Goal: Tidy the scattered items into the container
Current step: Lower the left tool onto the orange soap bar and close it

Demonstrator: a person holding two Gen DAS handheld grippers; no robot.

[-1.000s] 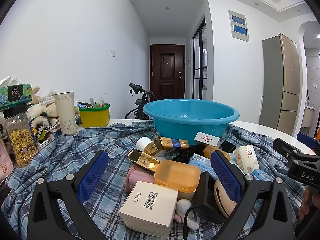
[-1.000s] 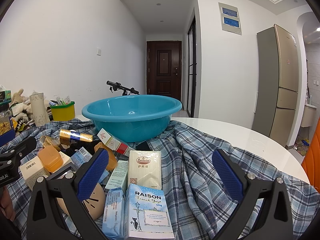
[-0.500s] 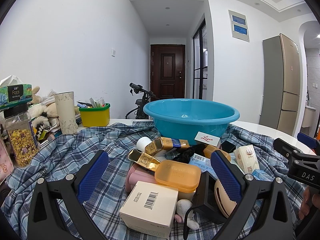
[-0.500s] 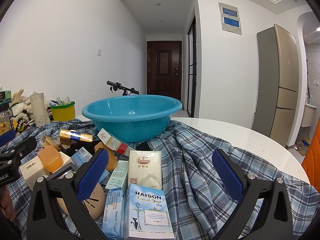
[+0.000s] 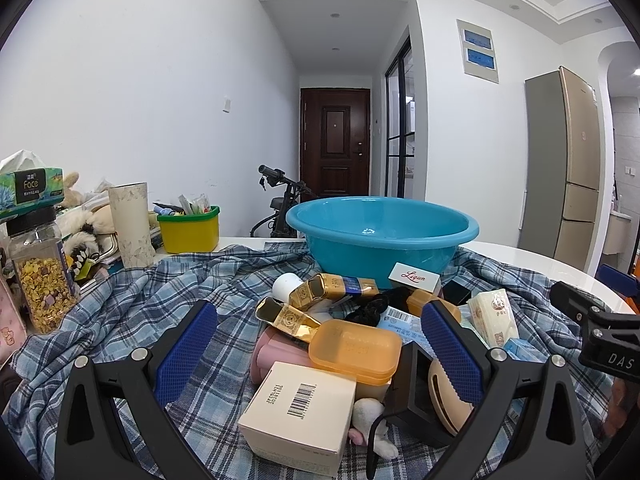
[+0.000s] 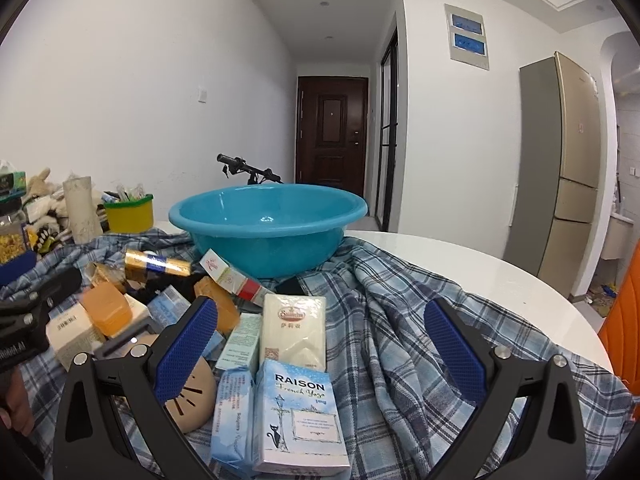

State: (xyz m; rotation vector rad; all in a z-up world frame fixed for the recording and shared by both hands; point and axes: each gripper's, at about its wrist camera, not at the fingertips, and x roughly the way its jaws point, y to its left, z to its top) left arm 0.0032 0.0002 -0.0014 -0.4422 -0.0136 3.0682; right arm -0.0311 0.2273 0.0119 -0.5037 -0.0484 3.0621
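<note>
**Clutter on plaid, basin waiting**

My left gripper (image 5: 318, 344) and right gripper (image 6: 320, 342) both hang with jaws apart, holding nothing. Below them the blue plaid cloth (image 6: 400, 344) covers a round white table (image 6: 500, 280), strewn with boxes: one barcoded white carton (image 5: 298, 410), two gold tubes. Beyond sits one empty turquoise plastic basin (image 5: 382, 234); farther off, one dark door (image 5: 335, 140).

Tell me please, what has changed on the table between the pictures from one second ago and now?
Nothing has visibly changed. The left gripper and the right gripper hover in the same places with jaws open and nothing held. The blue basin is still empty, and the scattered items, such as the orange soap case and the RAISON box, lie where they were on the plaid cloth.
</note>
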